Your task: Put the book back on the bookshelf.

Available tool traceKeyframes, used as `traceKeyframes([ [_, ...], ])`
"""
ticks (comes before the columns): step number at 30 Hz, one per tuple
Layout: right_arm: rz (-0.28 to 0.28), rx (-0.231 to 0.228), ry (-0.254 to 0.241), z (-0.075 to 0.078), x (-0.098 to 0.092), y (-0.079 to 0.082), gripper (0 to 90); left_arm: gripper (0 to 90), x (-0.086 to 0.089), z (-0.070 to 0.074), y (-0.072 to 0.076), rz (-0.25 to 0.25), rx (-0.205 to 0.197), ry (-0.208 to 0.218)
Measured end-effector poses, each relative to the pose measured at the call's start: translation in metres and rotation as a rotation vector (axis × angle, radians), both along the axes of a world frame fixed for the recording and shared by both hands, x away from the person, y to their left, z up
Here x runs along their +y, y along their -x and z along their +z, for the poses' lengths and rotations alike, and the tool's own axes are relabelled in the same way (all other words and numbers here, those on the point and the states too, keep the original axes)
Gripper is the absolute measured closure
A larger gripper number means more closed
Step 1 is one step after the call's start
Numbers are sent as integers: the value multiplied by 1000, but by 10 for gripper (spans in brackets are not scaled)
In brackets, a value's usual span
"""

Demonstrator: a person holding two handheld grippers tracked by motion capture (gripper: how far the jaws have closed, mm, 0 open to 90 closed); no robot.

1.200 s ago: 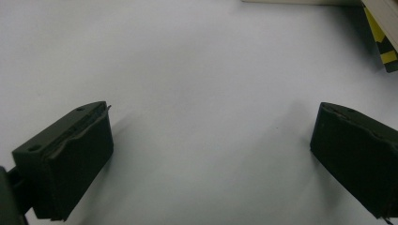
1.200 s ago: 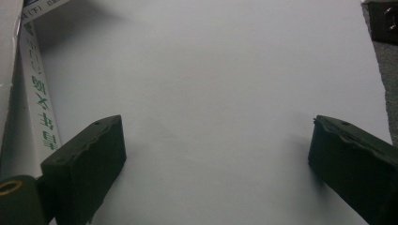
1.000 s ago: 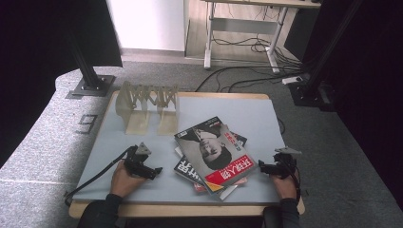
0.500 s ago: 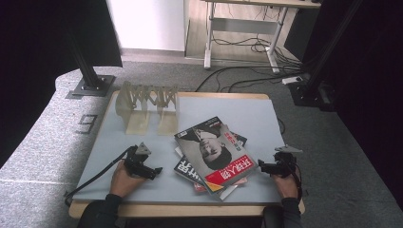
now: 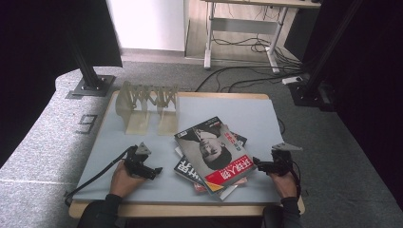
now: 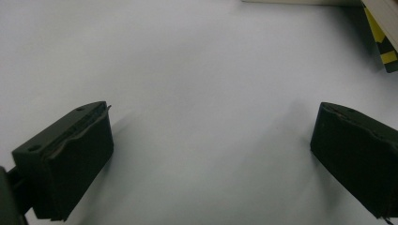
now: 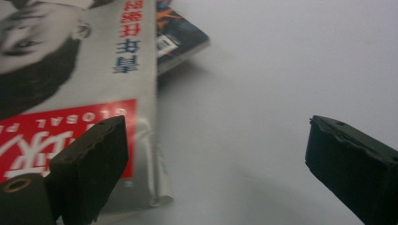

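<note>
**Little has moved; both grippers poised at the stack**

Since the earlier frames almost nothing shifts: the right gripper (image 5: 259, 165) edges slightly closer to the magazine stack (image 5: 211, 156), so the approach looks just begun. Stack lies mid-bench (image 5: 109, 142), front of the rack (image 5: 147, 107). Top magazine (image 7: 70, 93) sits just beside the right gripper's one jaw, nothing btwn them. Left gripper (image 5: 154, 171) near stack's other edge. Both sets of jaws wide apart, empty.
</note>
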State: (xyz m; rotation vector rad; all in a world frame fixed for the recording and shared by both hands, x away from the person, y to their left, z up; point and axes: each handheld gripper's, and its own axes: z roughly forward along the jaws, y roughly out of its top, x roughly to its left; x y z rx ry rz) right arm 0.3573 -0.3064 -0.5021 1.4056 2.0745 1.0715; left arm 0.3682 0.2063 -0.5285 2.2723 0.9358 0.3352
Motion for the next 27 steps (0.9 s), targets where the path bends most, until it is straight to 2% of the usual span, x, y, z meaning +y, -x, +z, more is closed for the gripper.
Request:
traceKeyframes([
  [7, 65, 11, -34, 1, 17, 0, 77, 0, 0, 0, 0, 1, 0, 1],
  [12, 105, 25, -38, -2, 26, 0, 91, 0, 0, 0, 0, 1, 1, 1],
  [21, 141, 38, -41, -5, 35, 0, 126, 0, 0, 0, 0, 1, 1, 1],
  [27, 151, 57, -66, -8, 35, -1, 145, 0, 0, 0, 0, 1, 1, 1],
])
